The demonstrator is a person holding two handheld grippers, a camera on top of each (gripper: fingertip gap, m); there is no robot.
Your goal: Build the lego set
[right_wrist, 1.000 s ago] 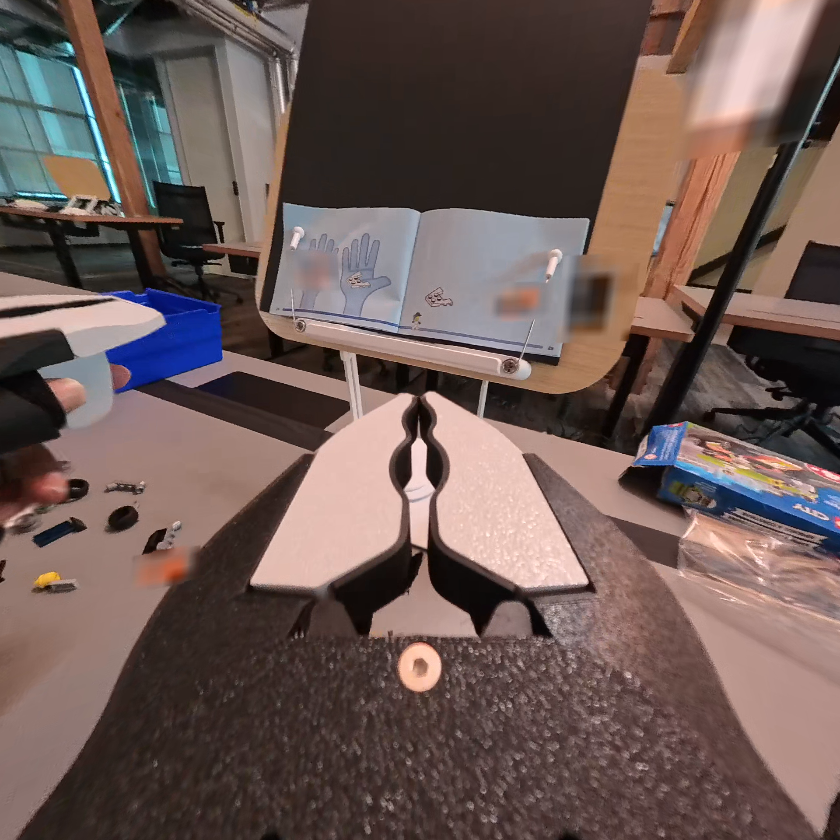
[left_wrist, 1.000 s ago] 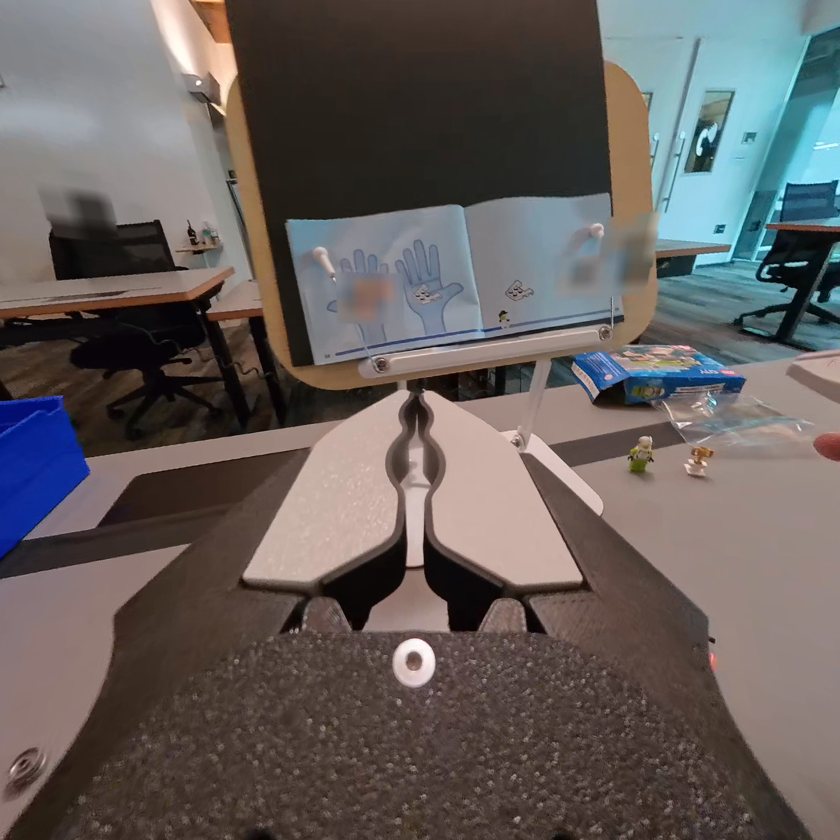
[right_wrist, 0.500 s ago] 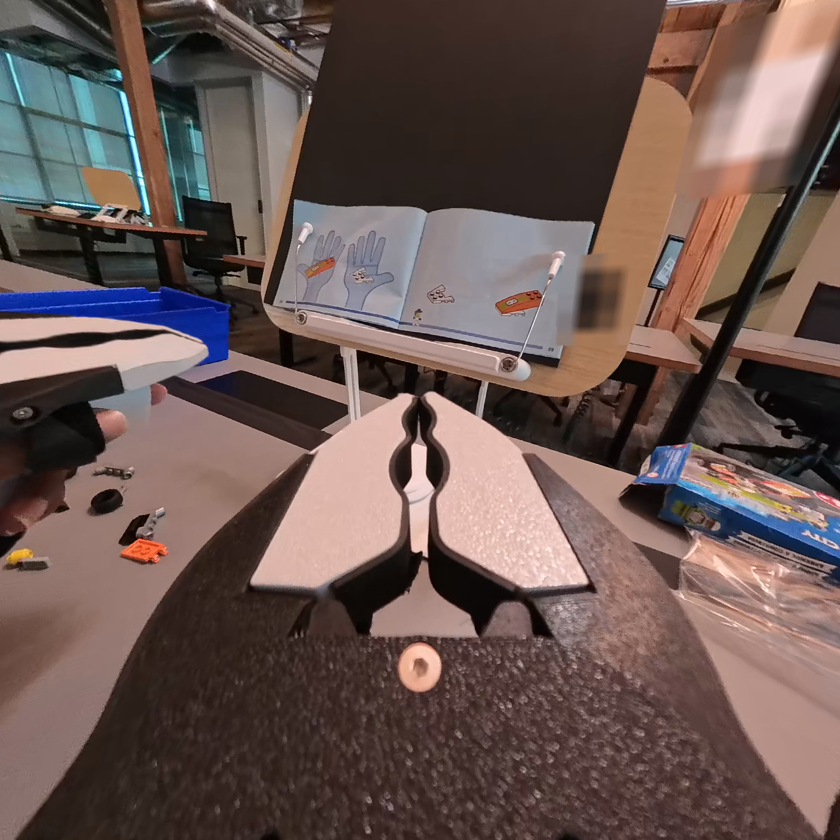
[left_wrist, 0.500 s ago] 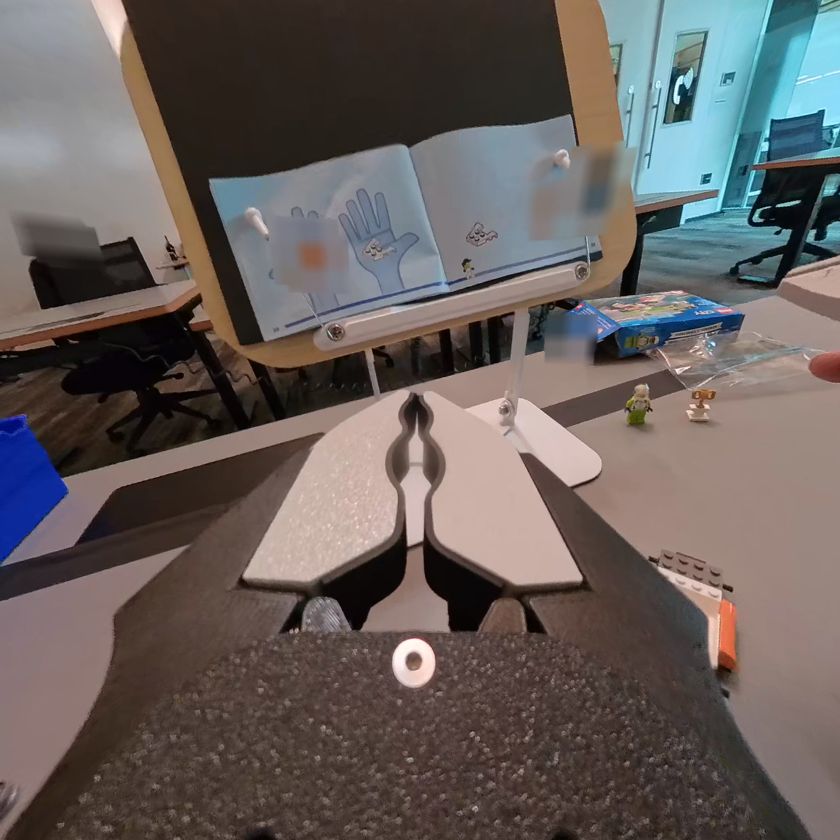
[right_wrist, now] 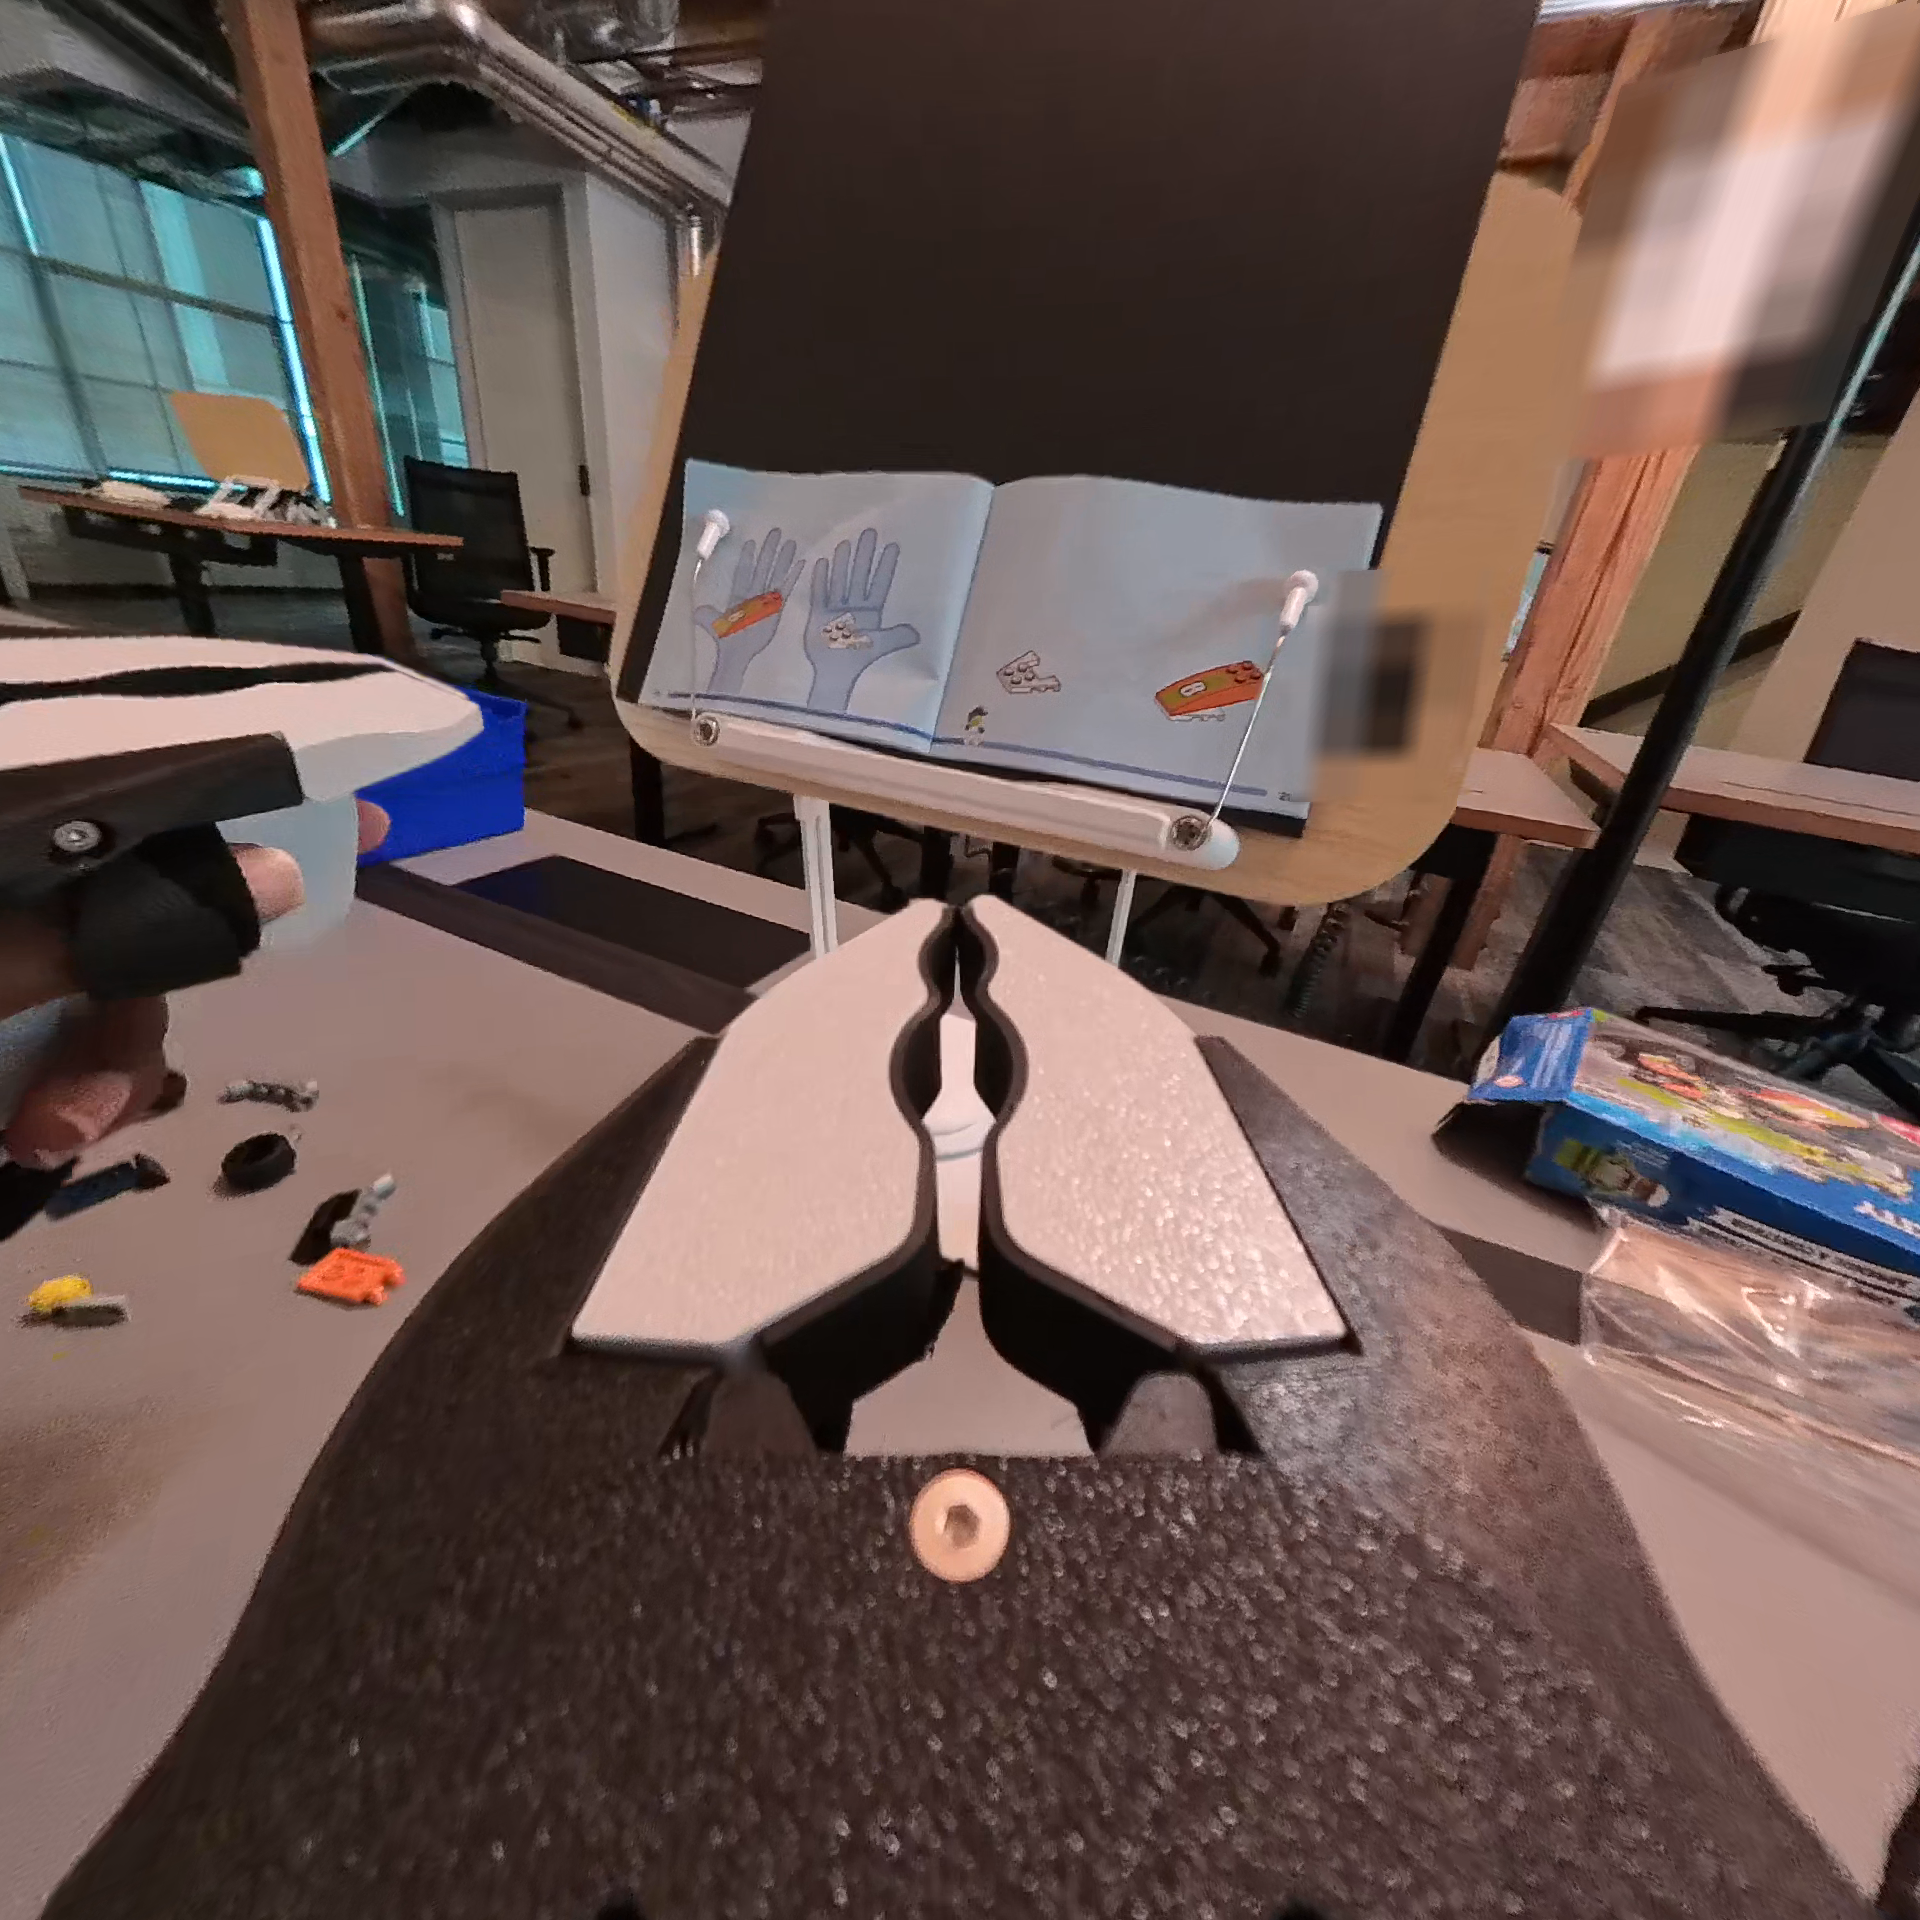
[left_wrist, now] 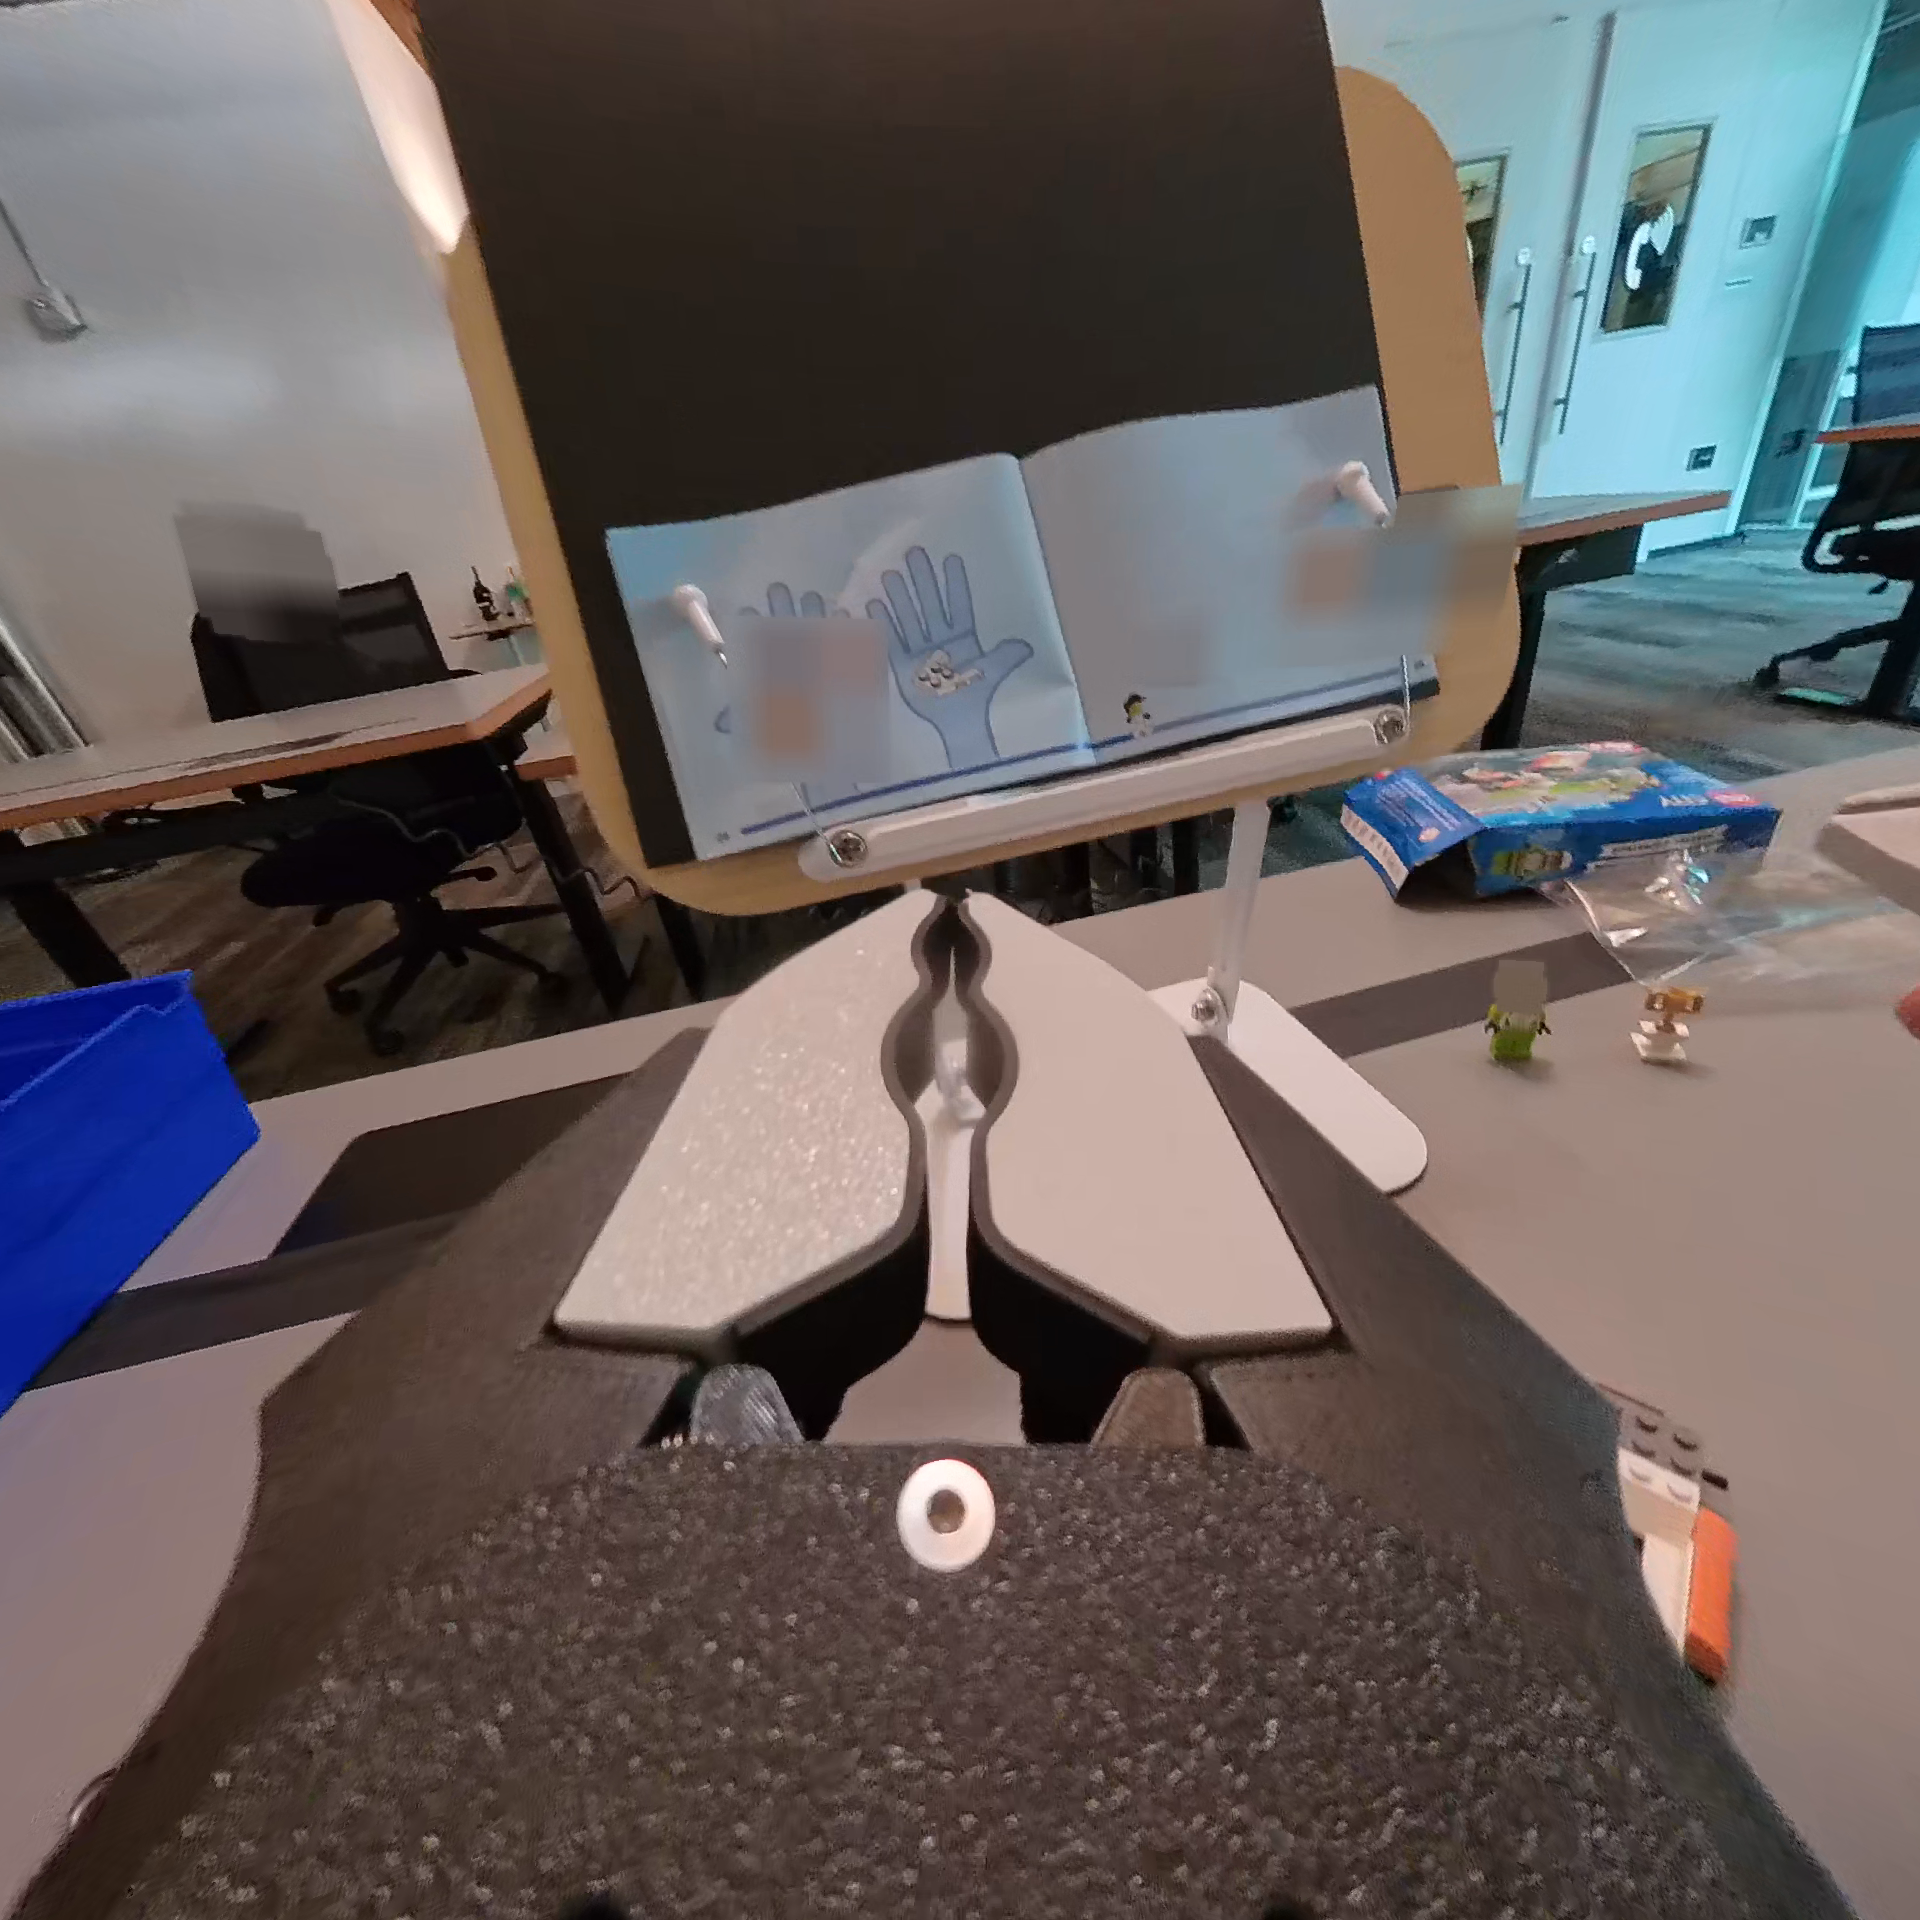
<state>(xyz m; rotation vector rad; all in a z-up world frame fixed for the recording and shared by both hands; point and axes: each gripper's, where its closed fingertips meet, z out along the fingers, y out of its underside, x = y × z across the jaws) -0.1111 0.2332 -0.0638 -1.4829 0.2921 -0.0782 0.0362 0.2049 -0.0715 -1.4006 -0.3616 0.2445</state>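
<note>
Above the grey table (left_wrist: 1662, 1195), left wrist view: the left gripper (left_wrist: 951, 925) is hovering with tips together, empty, facing the instruction booklet (left_wrist: 1039, 644); a partly built lego piece (left_wrist: 1678, 1538) is lying at its right. Right wrist view: the right gripper (right_wrist: 956, 920) is likewise pressing together, empty; loose lego parts (right_wrist: 348, 1273) are lying scattered at left.
</note>
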